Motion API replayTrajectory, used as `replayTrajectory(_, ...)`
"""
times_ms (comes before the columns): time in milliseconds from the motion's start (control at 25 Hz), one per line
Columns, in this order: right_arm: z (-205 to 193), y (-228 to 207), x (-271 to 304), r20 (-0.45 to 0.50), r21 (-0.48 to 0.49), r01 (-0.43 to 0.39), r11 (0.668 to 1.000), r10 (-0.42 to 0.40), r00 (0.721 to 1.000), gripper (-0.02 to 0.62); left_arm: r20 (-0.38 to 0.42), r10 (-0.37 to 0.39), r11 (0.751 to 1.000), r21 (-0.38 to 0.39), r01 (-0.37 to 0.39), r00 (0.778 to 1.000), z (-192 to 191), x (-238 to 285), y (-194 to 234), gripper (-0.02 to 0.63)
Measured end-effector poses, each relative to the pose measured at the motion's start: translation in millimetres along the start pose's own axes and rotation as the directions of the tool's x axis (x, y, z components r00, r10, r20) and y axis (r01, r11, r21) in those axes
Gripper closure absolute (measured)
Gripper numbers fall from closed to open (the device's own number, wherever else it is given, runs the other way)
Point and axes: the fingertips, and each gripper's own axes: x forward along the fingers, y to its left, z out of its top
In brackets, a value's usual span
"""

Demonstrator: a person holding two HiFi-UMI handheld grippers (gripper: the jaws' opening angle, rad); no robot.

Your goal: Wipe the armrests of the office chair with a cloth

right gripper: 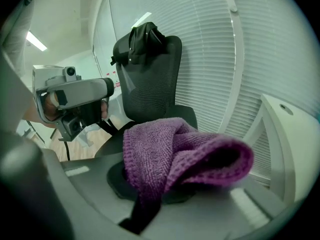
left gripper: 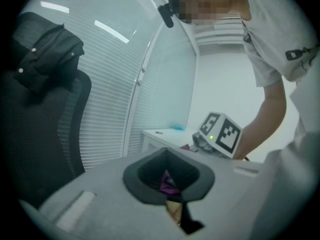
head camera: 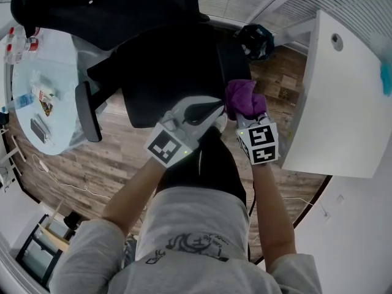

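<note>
A black office chair [head camera: 171,66] stands ahead of me, its backrest [right gripper: 147,79] tall in the right gripper view. One armrest [head camera: 87,112] shows on the chair's left side. The purple cloth [head camera: 242,98] is bunched up at the seat's right front corner, with my right gripper [head camera: 248,118] shut on it; it fills the right gripper view as a folded wad [right gripper: 170,159]. My left gripper [head camera: 215,110] points right, its tip just short of the cloth, jaws together with nothing held. A sliver of purple shows beyond its jaws in the left gripper view.
A white desk [head camera: 343,97] stands close on the right. A round glass table [head camera: 43,97] with small items is at the left. A black garment [right gripper: 142,39] hangs over the chair's top. Blinds cover the windows behind; the floor is wood.
</note>
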Motion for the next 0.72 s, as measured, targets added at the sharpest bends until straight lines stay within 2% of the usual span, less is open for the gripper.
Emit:
replayTrajectory(360,36.7,-17.1,36.9,-0.043,-0.061,0.004,0.998,-0.007,0.999,0.563,0.001,0.027,1.000,0.000,-0.027,1.000,2.5,-13.2,16.1,0.604)
replayTrajectory(720,68.4,-34.0,68.7,-0.071,-0.092,-0.017,0.996,0.010,0.997,0.563,0.009,0.053,0.998,-0.034,-0.053,0.999,3.0,-21.3,24.1,0.604)
